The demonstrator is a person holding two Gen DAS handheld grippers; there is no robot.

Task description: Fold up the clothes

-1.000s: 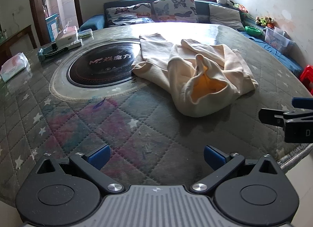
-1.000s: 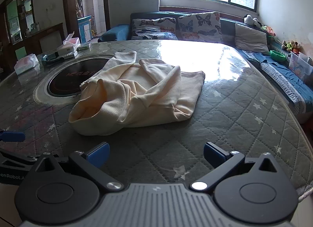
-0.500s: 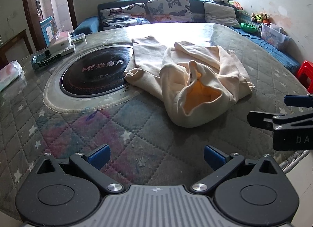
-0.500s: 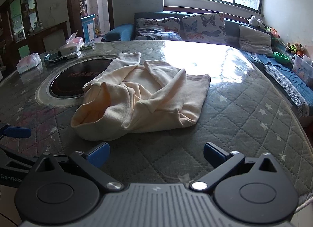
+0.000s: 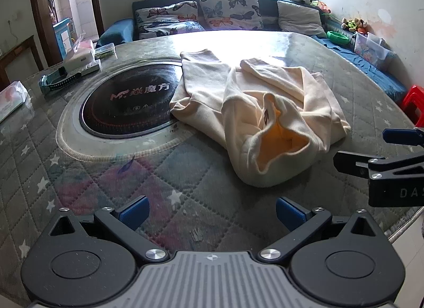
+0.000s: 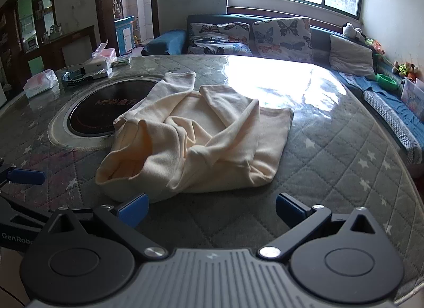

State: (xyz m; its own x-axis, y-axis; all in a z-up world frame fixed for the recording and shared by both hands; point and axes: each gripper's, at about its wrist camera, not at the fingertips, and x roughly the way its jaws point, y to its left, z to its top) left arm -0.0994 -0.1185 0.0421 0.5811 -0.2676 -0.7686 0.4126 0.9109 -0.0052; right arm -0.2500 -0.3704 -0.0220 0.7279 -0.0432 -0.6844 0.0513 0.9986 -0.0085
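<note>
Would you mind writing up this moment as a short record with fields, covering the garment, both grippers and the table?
garment: cream hoodie, loosely bunched, sleeves crossed over the body, hood opening facing the grippers
surface: round quilted table with a black inset hob
left gripper: open, above bare table, short of the garment
right gripper: open, at the garment's near edge, not gripping
other items: tissue packs and a box at the table's far left edge

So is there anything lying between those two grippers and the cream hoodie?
Nothing visible. Only bare quilted table cover lies between the open left gripper, the open right gripper and the hoodie.
</note>
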